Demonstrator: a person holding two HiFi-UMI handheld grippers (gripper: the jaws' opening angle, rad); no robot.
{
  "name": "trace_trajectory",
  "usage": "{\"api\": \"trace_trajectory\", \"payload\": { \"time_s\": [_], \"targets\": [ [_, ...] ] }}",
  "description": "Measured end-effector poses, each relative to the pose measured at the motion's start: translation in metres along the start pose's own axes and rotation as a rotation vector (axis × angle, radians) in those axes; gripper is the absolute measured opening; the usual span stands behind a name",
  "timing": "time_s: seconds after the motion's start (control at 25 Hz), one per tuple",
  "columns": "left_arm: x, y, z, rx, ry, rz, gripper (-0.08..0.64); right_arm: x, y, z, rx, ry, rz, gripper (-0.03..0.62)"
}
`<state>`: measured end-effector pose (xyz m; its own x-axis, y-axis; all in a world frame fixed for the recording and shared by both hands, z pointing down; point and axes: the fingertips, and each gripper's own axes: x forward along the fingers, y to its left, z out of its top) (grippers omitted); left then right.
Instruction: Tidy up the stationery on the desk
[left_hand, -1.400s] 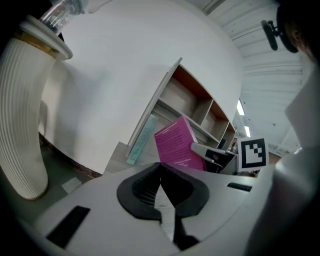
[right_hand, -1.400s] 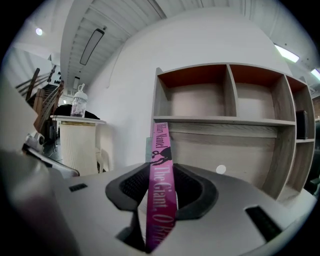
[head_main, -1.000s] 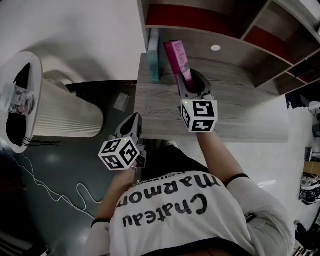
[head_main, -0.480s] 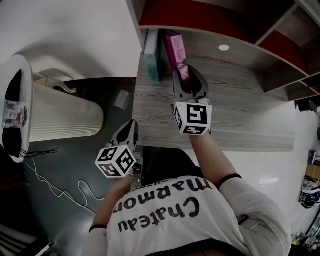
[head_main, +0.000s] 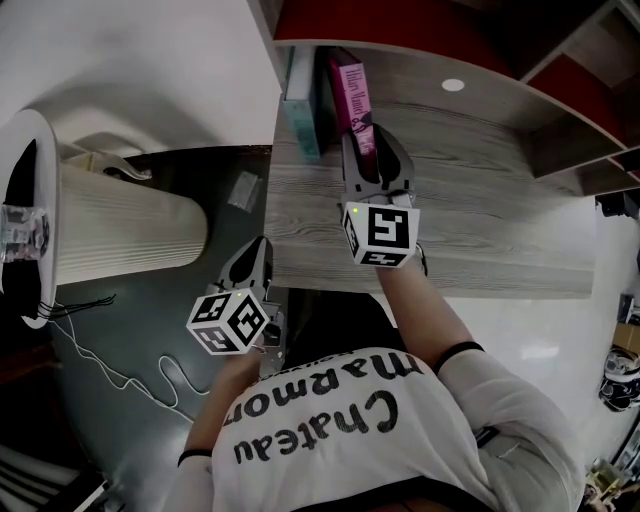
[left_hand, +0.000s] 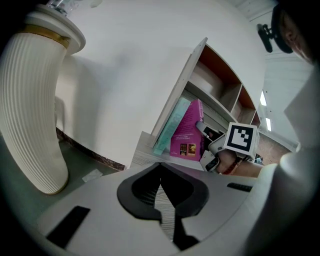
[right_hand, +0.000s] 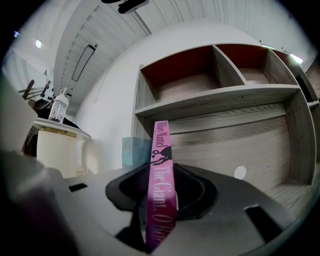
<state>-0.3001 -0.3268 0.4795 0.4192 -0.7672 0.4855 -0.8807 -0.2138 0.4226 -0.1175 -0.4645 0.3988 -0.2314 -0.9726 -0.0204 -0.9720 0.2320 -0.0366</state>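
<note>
A grey wood-grain counter (head_main: 480, 200) with red-backed shelves (right_hand: 225, 95) stands against a white wall (head_main: 150, 70), beside a ribbed cream cylinder (head_main: 130, 235) on the dark floor (head_main: 150, 300).

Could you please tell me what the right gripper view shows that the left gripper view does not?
Only the right gripper view: the pink book's printed spine, clamped between the right tongs, and a white dot on the wood ahead. Only the left gripper view: that book's cover face, the right gripper's marker cube, and the left tongs, shut on nothing. Both: the pink book beside the teal book, the ribbed white column and the shelving.
</note>
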Motion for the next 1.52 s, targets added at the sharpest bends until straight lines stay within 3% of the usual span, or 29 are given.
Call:
{"api": "trace_trajectory", "payload": {
  "time_s": [0.36, 1.12, 1.52],
  "targets": [
    [-0.006, 0.000, 0.001, -0.005, -0.007, -0.018, 0.015, -0.016, 0.013, -0.007, -0.045, 0.028, -0.004, 0.158],
    [-0.018, -0.004, 0.004, -0.007, -0.046, -0.037, 0.015, -0.051, 0.034, -0.030, -0.115, 0.199, -0.030, 0.161],
    [-0.021, -0.011, 0.010, 0.003, -0.068, -0.047, 0.015, -0.059, 0.028, -0.037, -0.077, 0.282, -0.048, 0.161]
  ]
}}
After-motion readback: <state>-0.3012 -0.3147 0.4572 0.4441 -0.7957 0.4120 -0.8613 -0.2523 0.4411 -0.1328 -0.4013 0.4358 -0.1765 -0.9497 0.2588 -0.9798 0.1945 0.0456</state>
